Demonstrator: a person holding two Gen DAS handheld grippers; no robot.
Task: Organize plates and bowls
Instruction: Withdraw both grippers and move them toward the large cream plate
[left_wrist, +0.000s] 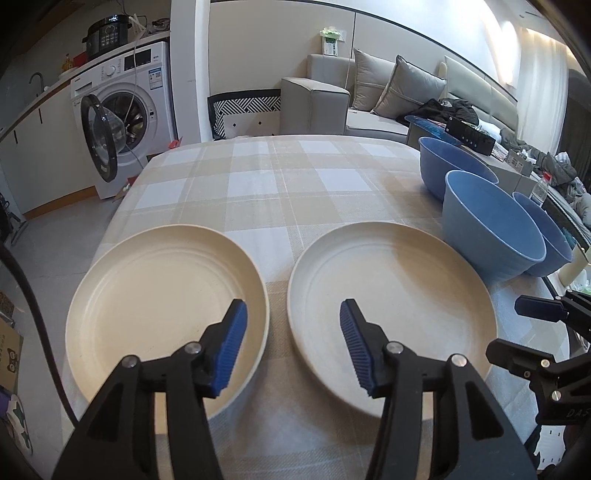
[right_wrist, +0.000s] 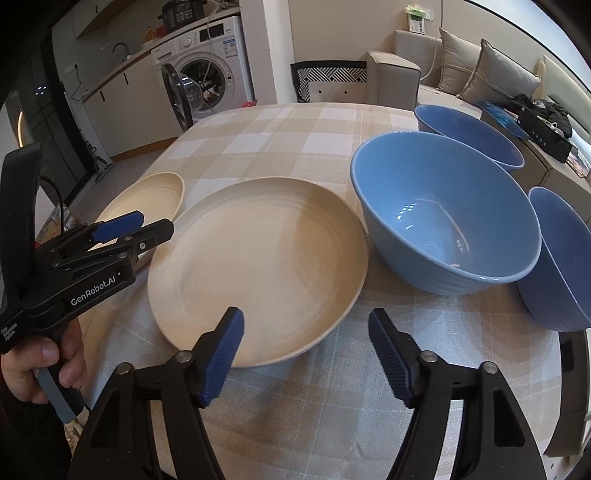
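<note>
In the left wrist view, the left gripper (left_wrist: 293, 319) hangs above the checked tablecloth (left_wrist: 258, 177) with its jaws apart and nothing between them. One blue pad is over the left cream plate (left_wrist: 147, 295), the other over the right cream plate (left_wrist: 399, 288). The two plates lie flat, side by side, close but apart. At the right edge of the table three blue bowls stand upright in a row: the far bowl (left_wrist: 450, 170), the middle bowl (left_wrist: 491, 225) and the near bowl (left_wrist: 550, 236), each just beside the next one.

In the right wrist view, the right gripper (right_wrist: 306, 336) is released too, jaws wide and empty. Its left pad is over the near rim of the right cream plate (right_wrist: 258, 258), and I cannot tell if it touches. The middle bowl (right_wrist: 443, 214) stands just right of this plate. A hand (right_wrist: 37, 369) holds the left gripper (right_wrist: 147, 229) over the left plate (right_wrist: 155, 195).
</note>
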